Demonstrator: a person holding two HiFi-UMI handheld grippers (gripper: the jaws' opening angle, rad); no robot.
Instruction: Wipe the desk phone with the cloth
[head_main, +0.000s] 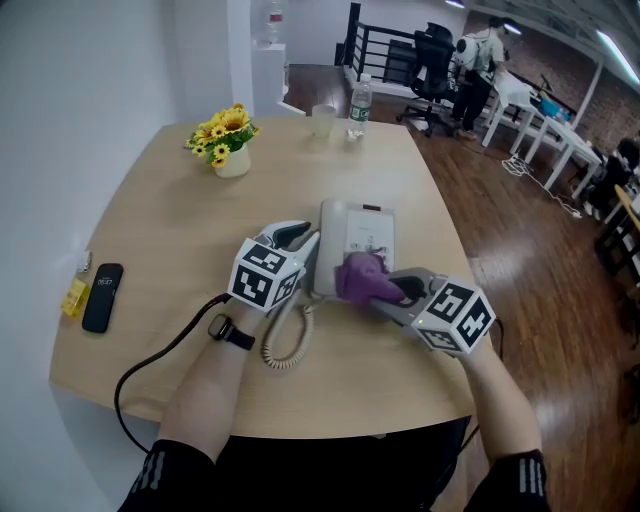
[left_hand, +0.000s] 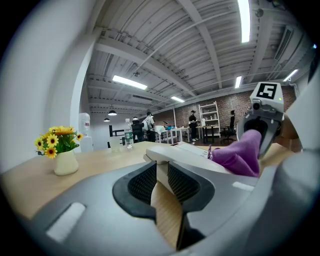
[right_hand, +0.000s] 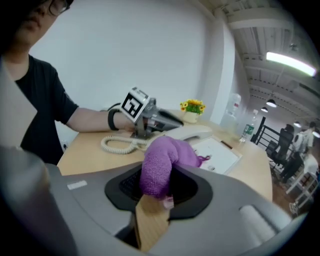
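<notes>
The white desk phone lies in the middle of the round wooden table, with its handset along its left side. My left gripper is shut on the near end of the handset, whose white edge sits between the pads. My right gripper is shut on a purple cloth, which bunches out of the jaws and rests on the phone's near end. In the left gripper view the cloth lies on the phone's face.
The coiled cord loops off the phone toward the near edge. A vase of yellow flowers stands far left; a cup and a water bottle stand at the far edge. A black mobile phone lies at the left edge.
</notes>
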